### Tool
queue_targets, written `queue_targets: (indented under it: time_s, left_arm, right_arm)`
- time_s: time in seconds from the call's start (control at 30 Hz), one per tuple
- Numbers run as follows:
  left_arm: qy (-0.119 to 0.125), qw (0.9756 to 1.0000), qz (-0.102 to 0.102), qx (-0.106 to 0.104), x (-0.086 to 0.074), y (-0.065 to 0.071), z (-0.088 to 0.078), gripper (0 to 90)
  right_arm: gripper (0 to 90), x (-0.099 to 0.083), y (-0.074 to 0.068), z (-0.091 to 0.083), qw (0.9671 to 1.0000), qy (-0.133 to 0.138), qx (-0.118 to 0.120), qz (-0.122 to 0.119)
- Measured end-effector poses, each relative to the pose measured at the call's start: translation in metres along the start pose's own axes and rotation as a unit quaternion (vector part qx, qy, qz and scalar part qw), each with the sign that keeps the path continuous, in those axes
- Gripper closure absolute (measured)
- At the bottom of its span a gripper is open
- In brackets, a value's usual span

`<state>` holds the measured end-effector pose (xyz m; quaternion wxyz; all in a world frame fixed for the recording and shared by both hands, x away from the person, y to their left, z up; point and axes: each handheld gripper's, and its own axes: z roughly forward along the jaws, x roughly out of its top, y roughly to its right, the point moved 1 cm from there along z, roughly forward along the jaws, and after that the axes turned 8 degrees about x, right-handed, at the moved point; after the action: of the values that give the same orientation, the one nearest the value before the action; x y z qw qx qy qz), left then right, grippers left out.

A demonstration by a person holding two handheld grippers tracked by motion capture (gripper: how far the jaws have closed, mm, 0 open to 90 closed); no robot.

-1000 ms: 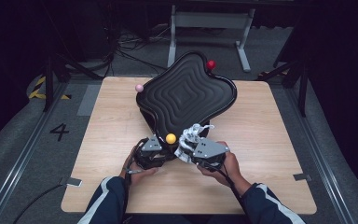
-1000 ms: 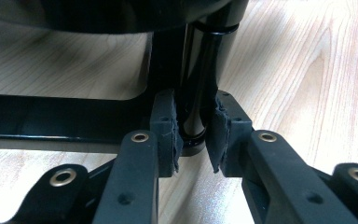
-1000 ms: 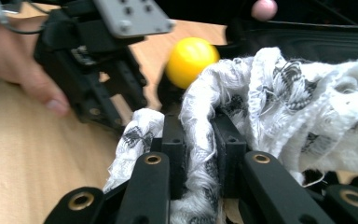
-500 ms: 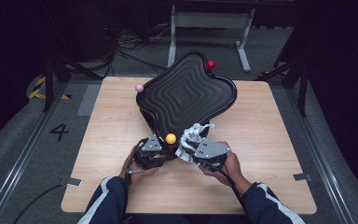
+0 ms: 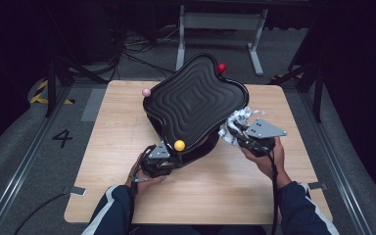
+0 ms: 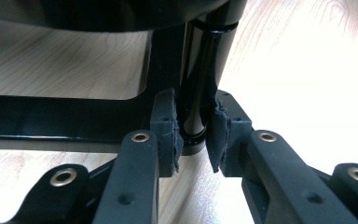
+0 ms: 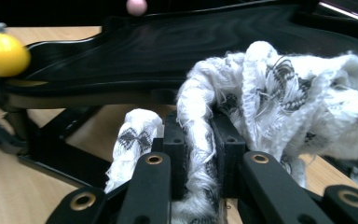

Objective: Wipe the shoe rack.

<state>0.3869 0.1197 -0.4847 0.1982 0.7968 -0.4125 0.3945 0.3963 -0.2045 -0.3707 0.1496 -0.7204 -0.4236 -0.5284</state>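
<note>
A black, wavy-ribbed board (image 5: 196,105) stands tilted on a black stand on the wooden table. Small balls sit at its corners: pink (image 5: 146,92), red (image 5: 221,67) and yellow (image 5: 179,145). My left gripper (image 5: 175,156) is at the front corner under the yellow ball. Its pads are shut on a black upright post (image 6: 205,70) of the stand, seen close in the left gripper view (image 6: 193,135). My right gripper (image 5: 235,132) is at the board's right edge, shut on a white patterned cloth (image 5: 238,121). The cloth (image 7: 279,93) bunches above the jaws (image 7: 200,140), against the board's rim (image 7: 168,42).
The wooden table (image 5: 127,196) has bare room left, right and in front of the stand. Behind it stands a grey metal frame (image 5: 215,19) with cables on the floor. A "4" mark (image 5: 62,138) lies on the floor at the left.
My right gripper has carried the cloth from beside the yellow ball rightward and a little up, to the board's right edge. The left gripper has kept its hold on the post.
</note>
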Motion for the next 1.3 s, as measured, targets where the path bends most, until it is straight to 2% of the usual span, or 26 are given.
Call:
queue_targets:
  time_s: [0.27, 0.47, 0.6, 0.83, 0.9, 1.13, 1.17, 1.3]
  left_arm:
    - [0.0, 1.0, -0.002, 0.001, 0.0, 0.0, 0.0, 73.2]
    - [0.0, 1.0, -0.001, -0.001, 0.0, -0.001, 0.0, 73.2]
    - [0.0, 1.0, -0.001, -0.001, 0.0, -0.001, 0.0, 73.3]
    - [-0.001, 1.0, 0.0, -0.001, 0.0, -0.001, 0.0, 73.2]
    - [-0.001, 1.0, 0.002, -0.003, 0.0, -0.001, 0.0, 73.2]
    - [0.0, 1.0, 0.0, -0.002, 0.001, -0.002, 0.001, 73.1]
    - [0.0, 1.0, 0.0, -0.002, 0.001, -0.002, 0.001, 73.1]
    - [0.0, 1.0, 0.002, 0.002, 0.001, -0.003, 0.002, 73.1]
  right_arm:
    - [78.6, 0.001, 0.013, -0.008, 0.9997, 0.005, -0.025, 0.008]
    - [78.2, 0.002, 0.024, -0.017, 0.9981, 0.02, -0.053, 0.023]
    - [78.2, 0.003, 0.023, -0.018, 0.9984, 0.027, -0.043, 0.023]
    - [78.2, 0.013, -0.005, -0.004, 0.9995, 0.013, -0.012, -0.025]
    - [78.2, 0.014, -0.011, 0.0, 0.9995, 0.012, -0.004, -0.029]
    - [78.2, 0.017, -0.045, 0.025, 0.9971, -0.005, 0.041, -0.064]
    - [78.2, 0.017, -0.045, 0.025, 0.9971, -0.005, 0.041, -0.064]
    - [78.2, 0.019, -0.062, 0.036, 0.995, -0.011, 0.06, -0.079]
